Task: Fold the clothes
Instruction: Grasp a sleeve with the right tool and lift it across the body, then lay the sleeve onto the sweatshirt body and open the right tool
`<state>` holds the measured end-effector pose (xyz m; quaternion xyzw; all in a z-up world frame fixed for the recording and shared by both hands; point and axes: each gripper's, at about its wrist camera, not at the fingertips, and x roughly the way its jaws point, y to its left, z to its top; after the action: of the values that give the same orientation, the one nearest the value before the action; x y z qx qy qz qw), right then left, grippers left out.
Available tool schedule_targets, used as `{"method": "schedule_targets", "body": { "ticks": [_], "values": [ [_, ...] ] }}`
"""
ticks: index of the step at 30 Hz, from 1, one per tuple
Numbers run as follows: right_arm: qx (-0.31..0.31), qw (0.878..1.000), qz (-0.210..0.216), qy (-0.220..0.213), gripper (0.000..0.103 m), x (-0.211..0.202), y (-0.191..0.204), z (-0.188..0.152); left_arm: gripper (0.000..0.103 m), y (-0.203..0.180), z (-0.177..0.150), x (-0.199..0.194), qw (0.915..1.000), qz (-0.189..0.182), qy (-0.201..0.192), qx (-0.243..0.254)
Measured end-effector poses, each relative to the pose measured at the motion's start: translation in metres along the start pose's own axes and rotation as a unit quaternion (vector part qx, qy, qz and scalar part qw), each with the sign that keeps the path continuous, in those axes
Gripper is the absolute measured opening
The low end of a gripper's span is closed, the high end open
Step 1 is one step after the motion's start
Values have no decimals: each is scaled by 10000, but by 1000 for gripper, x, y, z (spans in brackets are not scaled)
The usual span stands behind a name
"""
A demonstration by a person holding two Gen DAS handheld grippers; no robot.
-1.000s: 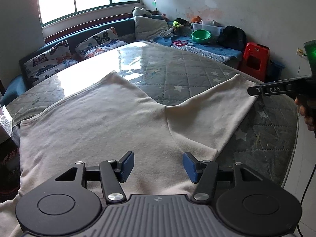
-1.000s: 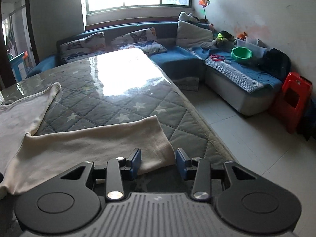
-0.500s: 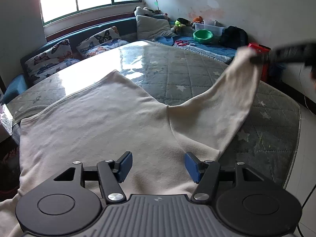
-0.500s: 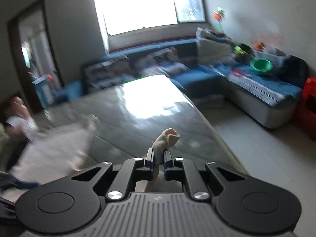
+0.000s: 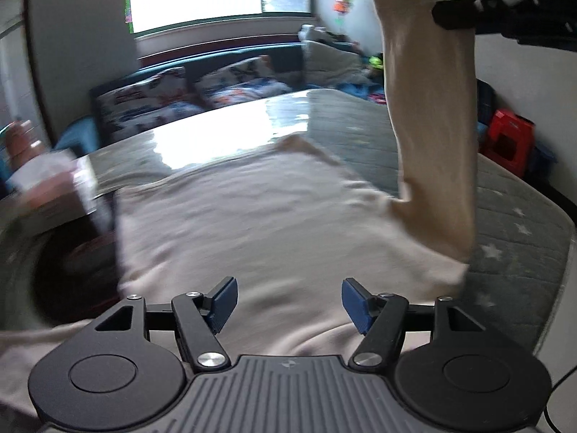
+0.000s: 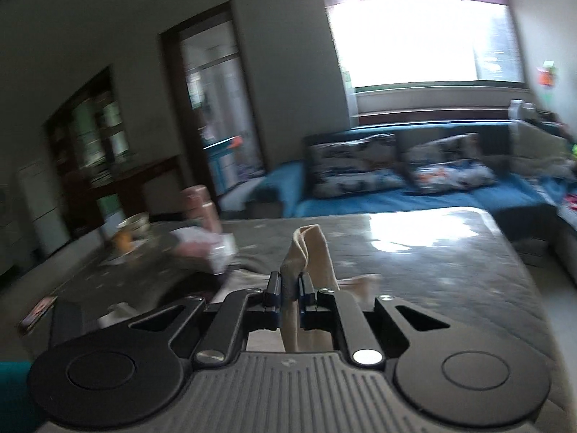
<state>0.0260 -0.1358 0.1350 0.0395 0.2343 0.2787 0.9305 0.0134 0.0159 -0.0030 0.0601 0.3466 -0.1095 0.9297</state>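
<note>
A cream long-sleeved garment (image 5: 274,216) lies spread on a grey quilted table top (image 5: 519,252). My left gripper (image 5: 288,299) is open and empty, low over the garment's near hem. My right gripper (image 6: 288,288) is shut on the garment's sleeve end (image 6: 310,249). In the left wrist view the sleeve (image 5: 432,115) hangs stretched upward from the right gripper (image 5: 454,11) at the top right, high above the table.
A blue sofa with patterned cushions (image 6: 396,173) runs under the window behind the table. A red stool (image 5: 508,140) stands at the right. A pink bottle (image 6: 202,205), a bowl (image 6: 133,222) and crumpled white stuff (image 6: 205,249) sit at the table's left end.
My right gripper closed on the sleeve end and lifted it high, swinging left over the table. The left gripper stayed open over the hem and turned slightly left.
</note>
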Motion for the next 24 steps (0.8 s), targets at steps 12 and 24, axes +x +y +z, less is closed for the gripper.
{"method": "schedule_targets", "body": {
  "ticks": [12,24],
  "values": [
    [-766,9858,888,1203,8,97,80,-42,68,61,-28,-26,9954,556,47,-779],
    [-1061,9703,1204,1811,22,109,86,-79,70,74,-35,-30,9935,699,80,-900]
  ]
}}
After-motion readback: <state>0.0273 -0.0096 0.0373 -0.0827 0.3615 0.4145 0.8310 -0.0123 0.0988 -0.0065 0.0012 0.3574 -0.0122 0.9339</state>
